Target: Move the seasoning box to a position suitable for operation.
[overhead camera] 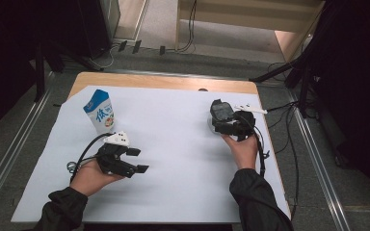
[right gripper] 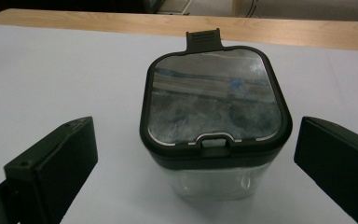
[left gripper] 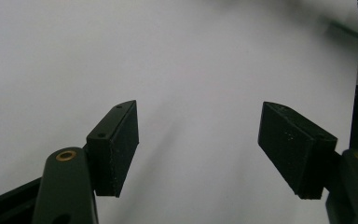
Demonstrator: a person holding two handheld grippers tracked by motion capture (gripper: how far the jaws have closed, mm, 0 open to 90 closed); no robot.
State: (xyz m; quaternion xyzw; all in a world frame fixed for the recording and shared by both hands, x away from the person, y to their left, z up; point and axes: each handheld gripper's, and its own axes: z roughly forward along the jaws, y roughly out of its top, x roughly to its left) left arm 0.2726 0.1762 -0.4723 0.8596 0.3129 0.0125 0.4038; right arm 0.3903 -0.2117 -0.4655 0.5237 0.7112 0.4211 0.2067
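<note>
**A:** From above, what have we got?

**B:** A table under a white sheet. The left gripper sits low over the sheet near the near-left corner, held in the left hand, jaws spread with nothing in them. Just beyond it, toward the left edge, a blue-and-white carton stands upright.

**A:** And the other side?

**B:** The right gripper is up against a clear container with a dark lid near the right edge, toward the far-right corner. The right hand is behind it. From up here I cannot tell how those tongs stand.

**A:** Left gripper view now.

**B:** Two black pads, the left gripper wide apart, bare white sheet between and beyond them. Nothing pinched.

**A:** Right gripper view?

**B:** Here it is plain. The right gripper is spread, one jaw on either side of the container, both clear of its walls, no contact. The container stands upright on the sheet, dark lid shut, a tab at the far rim and a latch at the near one. The table's wooden far edge runs behind it.
</note>
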